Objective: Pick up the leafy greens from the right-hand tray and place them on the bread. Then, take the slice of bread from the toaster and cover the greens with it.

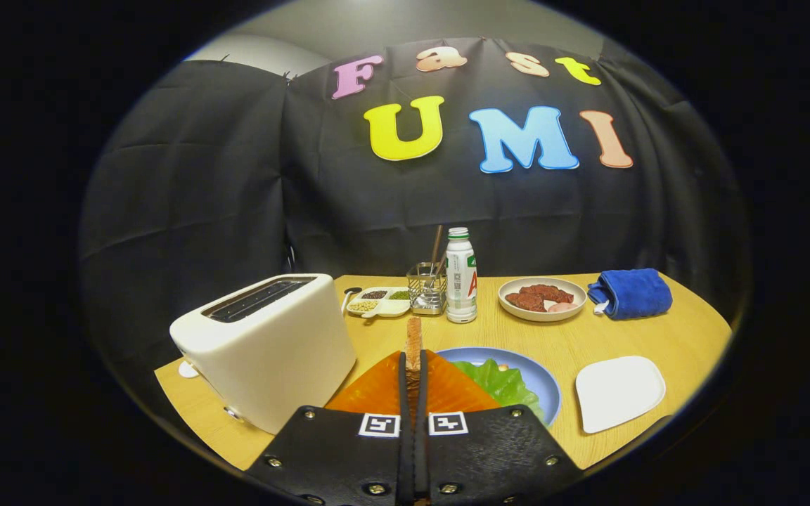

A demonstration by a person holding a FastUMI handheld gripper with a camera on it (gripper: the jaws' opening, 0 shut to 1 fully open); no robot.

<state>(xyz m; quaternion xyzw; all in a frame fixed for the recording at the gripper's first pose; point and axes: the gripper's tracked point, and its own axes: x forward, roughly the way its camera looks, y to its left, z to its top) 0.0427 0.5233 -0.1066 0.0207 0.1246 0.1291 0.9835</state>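
1. now the toaster (264, 344) sits left of the blue plate (542, 383), its slot looking empty.
2. leafy greens (500, 383) lie on the plate.
3. the gripper (413, 365) clamps the bread slice (414, 341) edgewise: light, stiff, crumbly, so grip gently.

Bottle (460, 275), meat plate (542, 298), blue towel (631, 292), utensil holder (427, 288).

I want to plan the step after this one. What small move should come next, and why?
Probably carry the bread slice forward and lower it over the greens on the blue plate: the hand-held gripper is shut on the slice, just short of the greens.
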